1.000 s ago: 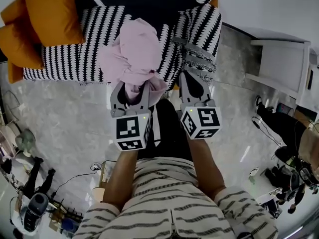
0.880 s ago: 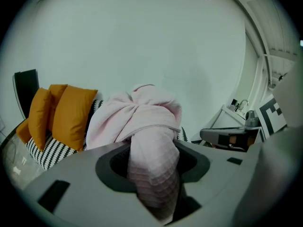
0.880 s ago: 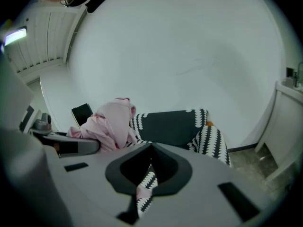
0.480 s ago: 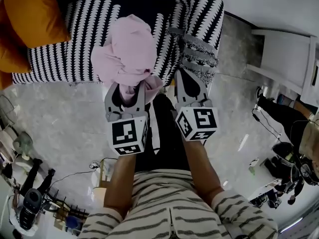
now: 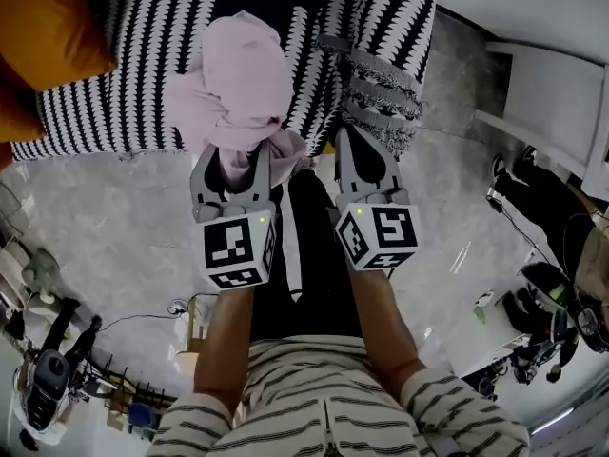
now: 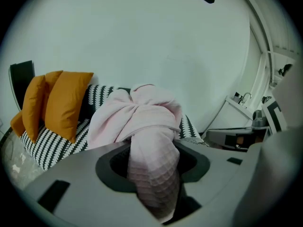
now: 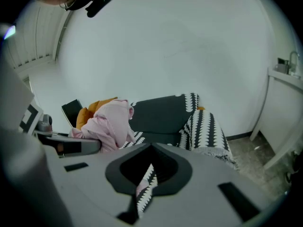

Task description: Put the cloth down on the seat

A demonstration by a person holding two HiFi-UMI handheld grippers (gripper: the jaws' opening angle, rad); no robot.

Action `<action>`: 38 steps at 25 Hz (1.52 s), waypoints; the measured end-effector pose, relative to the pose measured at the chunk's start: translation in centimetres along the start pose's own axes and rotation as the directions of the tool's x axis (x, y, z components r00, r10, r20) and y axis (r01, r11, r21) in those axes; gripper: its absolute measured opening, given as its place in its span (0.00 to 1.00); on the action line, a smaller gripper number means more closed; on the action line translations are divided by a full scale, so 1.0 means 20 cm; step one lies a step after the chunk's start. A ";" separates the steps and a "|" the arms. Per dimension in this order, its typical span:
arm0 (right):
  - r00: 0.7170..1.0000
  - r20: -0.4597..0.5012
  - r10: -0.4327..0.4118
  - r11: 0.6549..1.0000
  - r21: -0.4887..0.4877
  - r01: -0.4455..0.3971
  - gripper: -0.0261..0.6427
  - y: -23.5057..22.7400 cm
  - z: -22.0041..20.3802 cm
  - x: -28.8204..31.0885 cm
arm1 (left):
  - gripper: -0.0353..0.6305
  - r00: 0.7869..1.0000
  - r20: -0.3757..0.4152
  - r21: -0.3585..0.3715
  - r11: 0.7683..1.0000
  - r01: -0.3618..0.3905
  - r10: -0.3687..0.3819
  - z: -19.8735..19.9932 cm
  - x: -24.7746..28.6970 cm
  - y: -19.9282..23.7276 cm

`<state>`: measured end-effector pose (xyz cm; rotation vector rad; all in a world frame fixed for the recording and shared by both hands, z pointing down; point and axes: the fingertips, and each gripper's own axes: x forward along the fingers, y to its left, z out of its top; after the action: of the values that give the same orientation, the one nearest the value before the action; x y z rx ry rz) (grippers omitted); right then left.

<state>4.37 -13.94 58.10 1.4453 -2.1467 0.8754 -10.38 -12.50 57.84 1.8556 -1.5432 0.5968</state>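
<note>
- Step in hand, as I judge it: carrying the cloth (image 5: 238, 84) to the seat (image 5: 143, 55); it is not yet set down.
- The left gripper (image 5: 235, 160) has its jaws closed on the cloth. In the left gripper view a waffle-textured fold runs between them, and the rest bunches up ahead of the tips.
- In the head view the pink bundle sits over the sofa's patterned front edge. I cannot tell whether it touches the cover.
- The right gripper (image 5: 362, 155) hangs just beside the left one, near the fringed arm of the sofa. Its jaws are all but together, and only a thin sliver of striped pattern shows in the slit. It seems to hold nothing.
- An orange cushion (image 5: 48, 27) takes up the far left of the seat, well apart from the cloth.
- The next move calls for reaching forward until the bundle is over the seat. Then lower it onto the cover, part the left jaws and draw back without snagging the fold.
</note>
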 end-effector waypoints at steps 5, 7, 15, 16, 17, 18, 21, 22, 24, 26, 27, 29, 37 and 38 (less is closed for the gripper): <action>1.000 -0.022 -0.007 1.000 -0.009 0.007 0.05 0.11 -0.05 0.02 | 0.35 1.000 -0.018 0.008 1.000 0.007 -0.006 -0.05 0.00 0.09; 0.999 -0.040 -0.006 1.000 -0.007 0.005 0.05 0.11 -0.06 0.06 | 0.35 0.999 -0.031 0.012 1.000 0.009 -0.009 -0.07 0.04 0.10; 0.993 -0.116 -0.008 0.999 0.037 0.012 0.05 0.07 -0.22 0.21 | 0.35 0.996 -0.090 0.009 1.000 0.019 -0.018 -0.21 0.19 0.14; 0.992 -0.124 -0.011 0.999 0.043 0.016 0.05 0.07 -0.23 0.21 | 0.35 0.995 -0.096 0.011 1.000 0.021 -0.020 -0.22 0.20 0.14; 0.992 -0.129 -0.015 0.999 0.049 0.021 0.05 0.06 -0.24 0.21 | 0.35 0.995 -0.101 0.010 1.000 0.023 -0.022 -0.23 0.21 0.13; 0.991 -0.132 -0.019 0.998 0.056 0.026 0.05 0.05 -0.24 0.21 | 0.35 0.994 -0.108 0.006 1.000 0.023 -0.022 -0.24 0.22 0.13; 0.991 -0.134 -0.022 0.997 0.069 0.032 0.05 0.02 -0.22 0.20 | 0.35 0.991 -0.132 0.000 1.000 0.014 -0.013 -0.26 0.26 0.14; 0.990 -0.137 -0.021 0.997 0.070 0.031 0.05 0.01 -0.22 0.19 | 0.35 0.990 -0.139 0.002 1.000 0.010 -0.009 -0.26 0.27 0.13; 0.990 -0.143 -0.019 0.997 0.071 0.030 0.05 -0.02 -0.23 0.18 | 0.35 0.989 -0.149 0.008 1.000 0.008 -0.006 -0.29 0.29 0.11; 0.989 -0.147 -0.022 0.996 0.078 0.033 0.05 -0.06 -0.26 0.18 | 0.35 0.987 -0.158 0.016 1.000 0.010 -0.008 -0.33 0.31 0.08; 0.989 -0.149 -0.023 0.996 0.084 0.036 0.05 -0.07 -0.29 0.18 | 0.35 0.987 -0.163 0.017 1.000 0.011 -0.008 -0.36 0.32 0.08; 0.988 -0.156 -0.021 0.995 0.092 0.036 0.05 -0.06 -0.32 0.20 | 0.35 0.984 -0.177 0.009 1.000 0.012 -0.010 -0.40 0.35 0.10; 0.986 -0.164 -0.020 0.995 0.098 0.036 0.05 -0.05 -0.31 0.30 | 0.36 0.976 -0.218 0.011 1.000 0.018 -0.015 -0.42 0.52 0.18; 0.986 -0.166 -0.019 0.994 0.102 0.036 0.05 -0.05 -0.32 0.31 | 0.36 0.975 -0.223 0.009 1.000 0.016 -0.014 -0.42 0.53 0.19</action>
<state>2.88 -13.88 66.87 1.3956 -1.9810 1.0719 -11.33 -14.07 71.80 1.7407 -1.3801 0.7796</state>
